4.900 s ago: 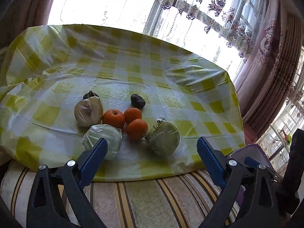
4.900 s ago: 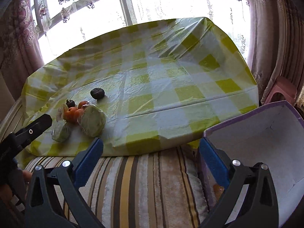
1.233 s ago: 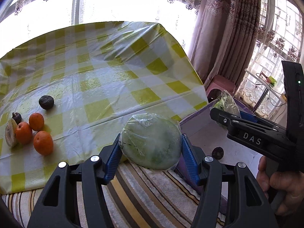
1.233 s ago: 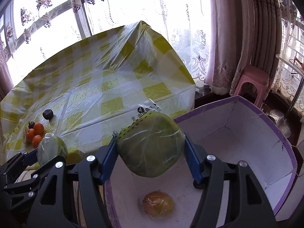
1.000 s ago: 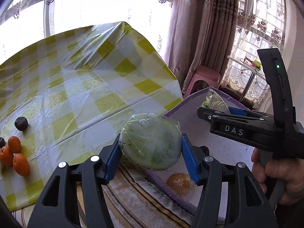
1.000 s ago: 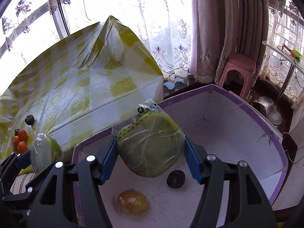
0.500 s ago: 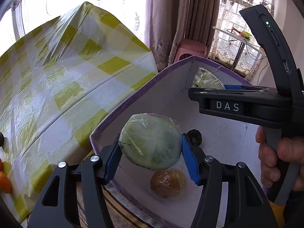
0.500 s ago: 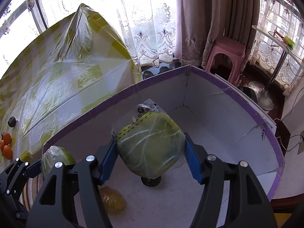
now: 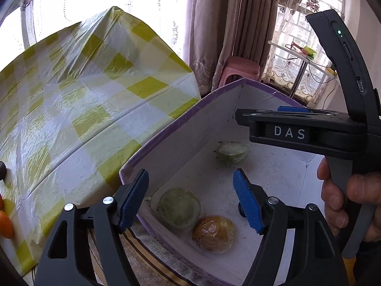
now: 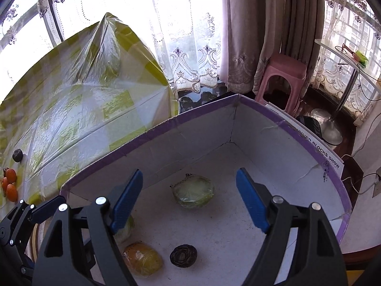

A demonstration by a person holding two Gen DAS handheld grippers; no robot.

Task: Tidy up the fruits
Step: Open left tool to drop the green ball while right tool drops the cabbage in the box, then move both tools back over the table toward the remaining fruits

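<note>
A white cardboard box with a purple rim (image 9: 181, 119) (image 10: 142, 133) lies below both grippers. My left gripper (image 9: 190, 186) hangs over its near corner, its jaws opening and nothing between them. A plastic-wrapped green fruit (image 9: 179, 208) rests on the box floor under it, beside a wrapped orange-yellow fruit (image 9: 213, 233) (image 10: 142, 258). My right gripper (image 10: 189, 181) (image 9: 243, 119) is also opening and holds nothing, with a second wrapped green fruit (image 10: 193, 191) (image 9: 232, 153) on the floor below. A dark round fruit (image 10: 183, 255) lies in the box too.
The table under a yellow checked cloth (image 9: 83, 95) stands left of the box and bears three oranges (image 10: 10, 183) and a dark fruit (image 10: 17, 155). A pink stool (image 10: 283, 71) and curtains stand behind. A person's hand (image 9: 345, 202) holds the right gripper.
Both grippers carried wrapped green fruits from the table to over the box. Their jaws have now spread, and both fruits have dropped onto the box floor.
</note>
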